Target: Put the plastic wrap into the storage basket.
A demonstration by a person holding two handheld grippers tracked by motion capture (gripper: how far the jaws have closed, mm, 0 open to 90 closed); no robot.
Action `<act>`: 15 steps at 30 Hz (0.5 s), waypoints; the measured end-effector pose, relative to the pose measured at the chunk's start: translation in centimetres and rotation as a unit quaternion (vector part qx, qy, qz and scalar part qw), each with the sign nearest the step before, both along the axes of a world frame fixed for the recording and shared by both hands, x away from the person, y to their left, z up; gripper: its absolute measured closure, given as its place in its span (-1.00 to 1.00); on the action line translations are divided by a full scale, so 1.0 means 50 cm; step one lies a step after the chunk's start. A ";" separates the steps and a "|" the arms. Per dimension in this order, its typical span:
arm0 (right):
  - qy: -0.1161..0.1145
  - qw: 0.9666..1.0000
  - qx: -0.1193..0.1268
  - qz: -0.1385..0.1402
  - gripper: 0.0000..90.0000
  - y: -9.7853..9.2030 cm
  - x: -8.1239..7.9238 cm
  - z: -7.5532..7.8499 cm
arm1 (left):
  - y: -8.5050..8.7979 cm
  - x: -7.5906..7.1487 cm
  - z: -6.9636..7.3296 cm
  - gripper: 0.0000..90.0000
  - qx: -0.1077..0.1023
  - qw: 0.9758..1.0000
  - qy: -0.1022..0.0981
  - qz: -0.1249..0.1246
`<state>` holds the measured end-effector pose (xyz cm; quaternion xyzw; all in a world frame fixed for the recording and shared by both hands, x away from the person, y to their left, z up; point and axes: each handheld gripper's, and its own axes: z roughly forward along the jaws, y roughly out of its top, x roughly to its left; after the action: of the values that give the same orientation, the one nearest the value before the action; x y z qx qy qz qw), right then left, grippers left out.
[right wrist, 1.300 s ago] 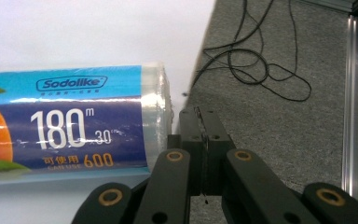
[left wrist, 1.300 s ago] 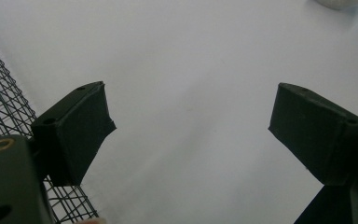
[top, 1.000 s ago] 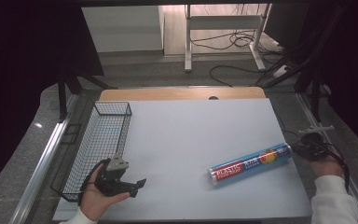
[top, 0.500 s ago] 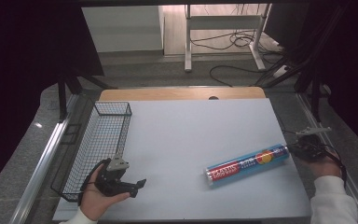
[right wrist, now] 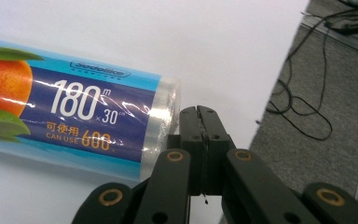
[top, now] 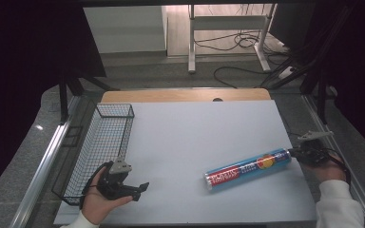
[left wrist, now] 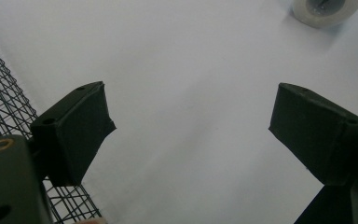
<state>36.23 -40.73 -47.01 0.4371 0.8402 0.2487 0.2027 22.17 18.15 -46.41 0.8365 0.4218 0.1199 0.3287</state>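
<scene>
A roll of cling film (top: 247, 168) in a blue and red wrapper with orange fruit lies slantwise on the white table at the right. My right gripper (top: 292, 152) is at the roll's right end, shut, with its tips against the clear end of the roll (right wrist: 74, 116); in the right gripper view its jaws (right wrist: 199, 112) are pressed together with nothing between them. My left gripper (top: 140, 190) lies low at the front left beside the wire basket (top: 115, 105) and is open. Its jaws (left wrist: 191, 112) stand wide apart over bare table, with the roll's white end (left wrist: 326, 9) far ahead.
The black wire basket (left wrist: 0, 93) runs along the table's left edge, close by my left gripper. The table's right edge is just behind my right gripper, with floor cables (right wrist: 303, 116) beyond it. A wooden strip (top: 185, 95) borders the far edge.
The roll has slid a little to the left, with my right gripper following at its right end. The left gripper has stayed put.
</scene>
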 end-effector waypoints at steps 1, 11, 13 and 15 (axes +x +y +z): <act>-0.001 1.000 0.000 0.004 1.00 0.003 -0.001 0.000 | 0.000 0.000 0.000 -0.73 0.000 1.000 0.000 0.000; -0.007 0.999 0.003 0.033 1.00 0.026 -0.003 -0.003 | 0.001 0.000 0.000 -0.73 0.001 1.000 0.000 -0.001; -0.007 0.999 0.002 0.036 1.00 0.032 -0.005 -0.003 | 0.000 0.000 0.000 -0.72 0.001 1.000 0.000 -0.001; -0.006 0.999 0.000 0.047 1.00 0.044 -0.008 -0.003 | -0.001 0.000 0.000 -0.73 0.001 1.000 0.001 -0.001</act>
<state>35.81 -38.54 -47.17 0.3956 0.8585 0.2607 0.1962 22.16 18.13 -46.43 0.8373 0.4210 0.1193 0.3279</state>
